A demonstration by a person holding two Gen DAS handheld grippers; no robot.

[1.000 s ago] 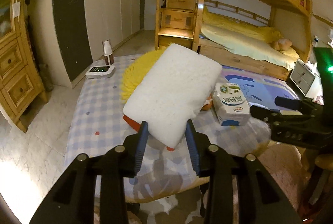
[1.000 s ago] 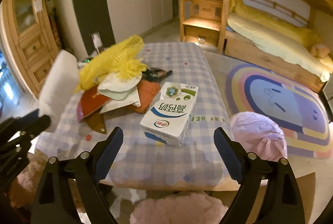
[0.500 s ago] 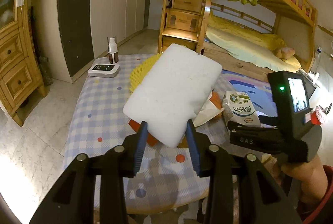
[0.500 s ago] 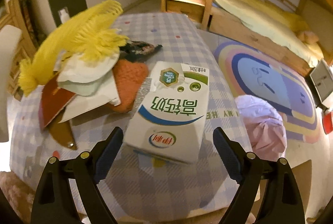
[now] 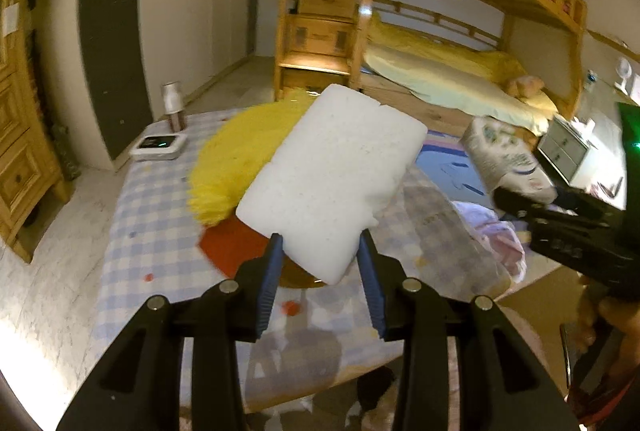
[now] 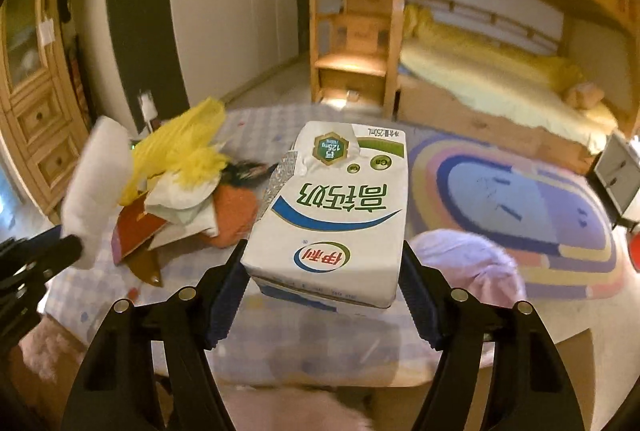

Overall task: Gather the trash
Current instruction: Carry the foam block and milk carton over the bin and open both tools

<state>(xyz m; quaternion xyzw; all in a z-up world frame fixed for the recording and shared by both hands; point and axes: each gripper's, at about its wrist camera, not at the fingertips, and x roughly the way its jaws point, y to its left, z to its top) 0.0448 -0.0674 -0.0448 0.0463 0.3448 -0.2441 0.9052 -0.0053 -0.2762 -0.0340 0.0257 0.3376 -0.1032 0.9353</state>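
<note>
My left gripper (image 5: 320, 263) is shut on a white foam block (image 5: 332, 183), held up over the checked table (image 5: 152, 199); the right wrist view shows the same block (image 6: 96, 191) at its left. My right gripper (image 6: 323, 255) has a white and green milk carton (image 6: 336, 211) between its blue pads (image 6: 224, 295), which touch both of its sides while the jaws are closing. In the left wrist view the carton (image 5: 504, 159) hangs blurred above the table at the right. A trash pile remains on the table: yellow fringed material (image 6: 180, 147), white paper (image 6: 180, 195), an orange cloth (image 6: 236, 215).
A small bottle (image 5: 173, 107) and a white device (image 5: 160, 147) stand at the table's far left corner. A lilac bag (image 6: 464, 263) sits beside the table on the right, by a rainbow rug (image 6: 520, 199). A bunk bed (image 5: 460, 83) and wooden drawers (image 5: 20, 159) line the room.
The right gripper moved in around the milk carton, closed on its sides and lifted it off the table. The left gripper drifted slightly, foam block still in its grip.
</note>
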